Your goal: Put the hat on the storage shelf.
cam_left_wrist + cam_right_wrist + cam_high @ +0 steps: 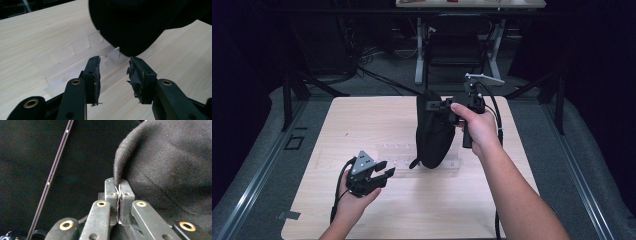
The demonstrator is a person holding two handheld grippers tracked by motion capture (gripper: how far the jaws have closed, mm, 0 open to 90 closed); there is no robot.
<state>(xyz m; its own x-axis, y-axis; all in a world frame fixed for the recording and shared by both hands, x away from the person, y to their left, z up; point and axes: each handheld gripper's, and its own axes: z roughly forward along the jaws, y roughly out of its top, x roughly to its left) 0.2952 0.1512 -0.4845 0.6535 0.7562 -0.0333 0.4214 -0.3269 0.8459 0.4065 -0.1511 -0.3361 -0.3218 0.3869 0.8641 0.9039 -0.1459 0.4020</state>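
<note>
We list one black cloth bag [433, 131], soft and dark, hanging in the air above the middle of the wooden table [362, 125]; its lower end comes down to the clear plastic rack [398, 152] that lies flat on the tabletop, and we cannot tell whether the two touch.

We list the right gripper [443, 106], held up by the right hand [478, 126] at the bag's upper edge. In the right gripper view its jaws are pressed together on a folded hem of the black cloth bag [160, 170], so the cloth is pinched between the pads.

We list the left gripper [386, 169], held low over the table in the left hand [354, 200], near the front left of the rack. In the left gripper view its jaws stand partly spread with nothing between them, and the worn pads [136, 75] point toward the bag's rounded bottom [132, 25] and the rack [75, 57], close to both.
</note>
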